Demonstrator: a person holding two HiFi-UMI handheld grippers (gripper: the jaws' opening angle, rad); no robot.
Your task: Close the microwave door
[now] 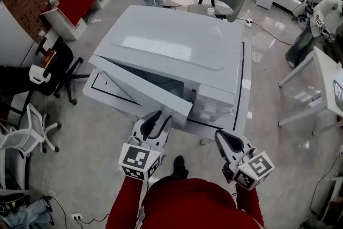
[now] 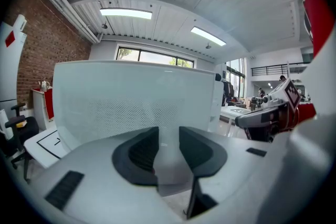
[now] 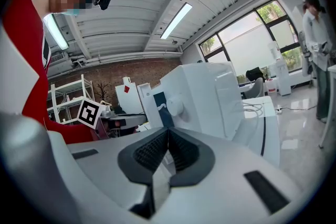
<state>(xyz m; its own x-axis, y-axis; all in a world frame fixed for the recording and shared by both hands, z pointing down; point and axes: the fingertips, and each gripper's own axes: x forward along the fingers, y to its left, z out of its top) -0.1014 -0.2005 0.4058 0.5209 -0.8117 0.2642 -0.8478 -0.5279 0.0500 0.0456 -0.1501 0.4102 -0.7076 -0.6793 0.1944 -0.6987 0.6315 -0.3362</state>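
1. Microwave (image 1: pixel 177 51) stands on a white surface (image 1: pixel 245 95), with its door (image 1: pixel 142 88) ajar and angled out toward the person. A dark gap shows behind the door.
2. The left gripper (image 1: pixel 156 119) sits just at the door's outer face, near its free end. Whether it touches is unclear.
3. In the left gripper view its jaws stand slightly apart with nothing clamped — the door's meshed panel fills the space straight ahead.
4. The right gripper (image 1: pixel 228 139) hangs off to the right, near the surface's front edge and apart from the microwave.
5. In the right gripper view its jaws are pressed together and empty — the microwave's knob side lies beyond them.
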